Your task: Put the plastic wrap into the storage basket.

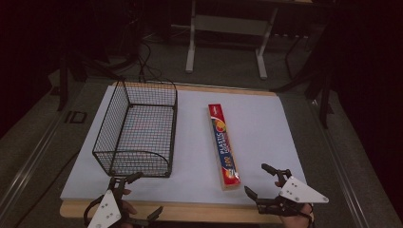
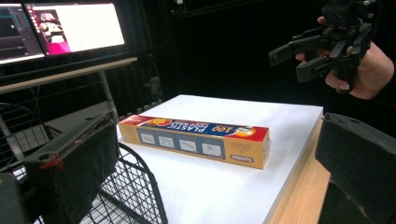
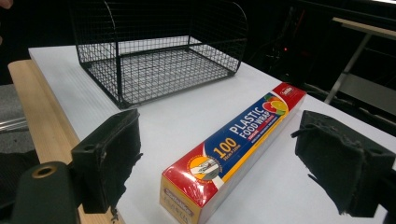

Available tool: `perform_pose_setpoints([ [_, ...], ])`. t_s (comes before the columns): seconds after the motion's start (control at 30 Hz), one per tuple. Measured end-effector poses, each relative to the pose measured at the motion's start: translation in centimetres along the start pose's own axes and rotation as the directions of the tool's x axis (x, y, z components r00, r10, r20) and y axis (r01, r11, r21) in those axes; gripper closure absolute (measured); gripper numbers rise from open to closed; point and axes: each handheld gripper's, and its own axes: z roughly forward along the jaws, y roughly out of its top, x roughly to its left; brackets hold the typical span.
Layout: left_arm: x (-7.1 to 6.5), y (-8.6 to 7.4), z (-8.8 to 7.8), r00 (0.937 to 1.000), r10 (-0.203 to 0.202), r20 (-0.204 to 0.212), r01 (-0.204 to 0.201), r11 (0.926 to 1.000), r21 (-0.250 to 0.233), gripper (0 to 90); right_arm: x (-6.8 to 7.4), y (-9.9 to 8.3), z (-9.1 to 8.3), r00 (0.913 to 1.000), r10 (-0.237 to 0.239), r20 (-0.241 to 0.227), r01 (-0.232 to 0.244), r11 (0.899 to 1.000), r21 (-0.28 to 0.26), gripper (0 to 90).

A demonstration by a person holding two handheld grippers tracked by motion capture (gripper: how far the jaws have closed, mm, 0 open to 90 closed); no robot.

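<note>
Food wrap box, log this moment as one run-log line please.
food wrap box flat on white board, untouched | wire basket empty, left of box | right gripper open near box end | left gripper open by basket

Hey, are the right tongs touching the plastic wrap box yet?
Apart. In the high view the right tongs sit open at the table's near edge, with a strip of white surface between their tips and the near end of the plastic wrap box.
</note>
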Motion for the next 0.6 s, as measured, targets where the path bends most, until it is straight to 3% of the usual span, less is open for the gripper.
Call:
perform_pose_setpoints([
  [0.2,-0.2,0.0,0.2,1.0,0.006,0.007,-0.007,1.0,0.003,0.2,0.3,0.3,0.1,0.9998,-0.017,-0.009,0.017,1.0,0.0,11.0],
  [0.37,-0.3,0.0,0.4,1.0,0.006,0.006,-0.006,1.0,0.003,0.2,0.8,1.1,-0.3,0.997,-0.077,0.008,0.077,0.997,0.001,10.2],
  [0.43,-0.3,0.0,0.5,1.0,0.001,0.004,-0.001,1.0,-0.001,0.2,0.8,1.4,-0.3,0.998,-0.062,-0.013,0.062,0.998,-0.004,10.3],
  [0.53,-0.3,0.0,0.5,1.0,0.0,0.008,0.0,1.0,-0.003,0.2,0.9,2.0,-0.1,0.9977,-0.062,-0.028,0.063,0.997,0.037,11.0],
  [0.6,-0.2,0.0,0.6,0.9999,0.002,0.012,-0.002,1.0,-0.002,0.2,0.8,2.3,-0.1,0.9977,-0.065,-0.019,0.066,0.997,0.035,13.3],
])
